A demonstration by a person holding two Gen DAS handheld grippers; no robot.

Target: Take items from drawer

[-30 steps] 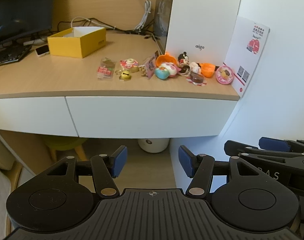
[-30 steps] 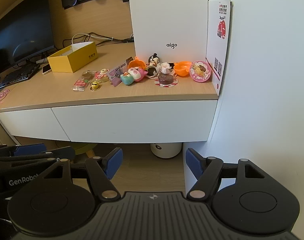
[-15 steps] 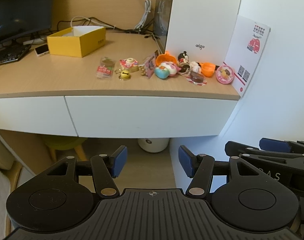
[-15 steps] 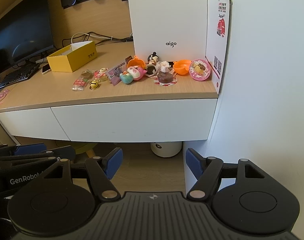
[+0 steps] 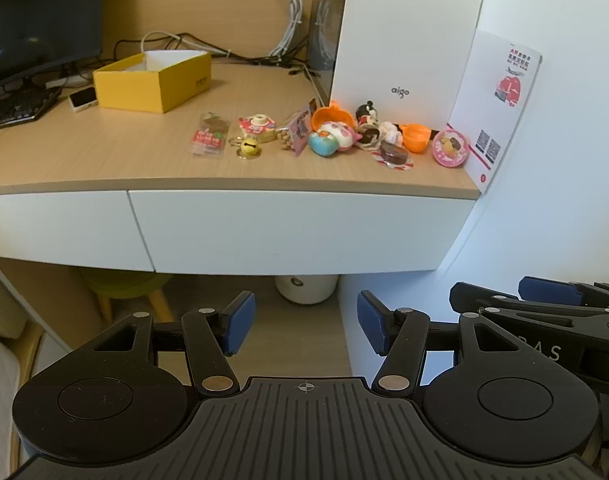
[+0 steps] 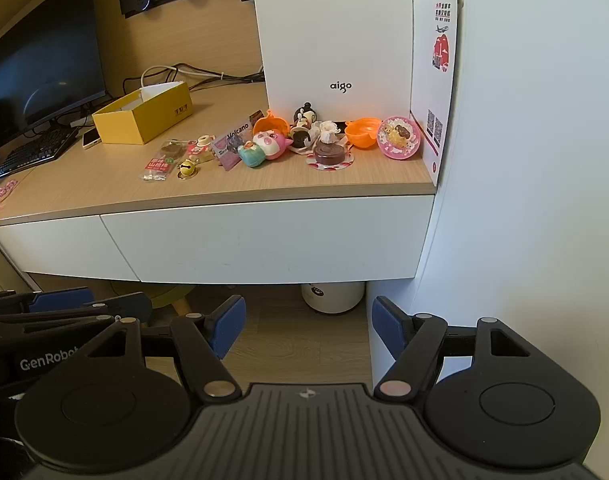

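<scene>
Left gripper (image 5: 304, 330) hangs low in front of the desk, blue pads spread wide with nothing between them, and the right gripper (image 6: 309, 330) sits just beside it, jaws equally wide and empty. Above them, the white drawer (image 6: 264, 240) front under the wooden desktop (image 6: 104, 184) is shut flush. On top, starting from the yellow box (image 6: 144, 118), a red snack packet (image 6: 157, 166), gold bell (image 6: 186, 168), pink pig toy (image 6: 270, 144), chocolate cake toy (image 6: 329, 154), orange bowl (image 6: 362, 132) and pink dish (image 6: 400, 136) run rightward.
</scene>
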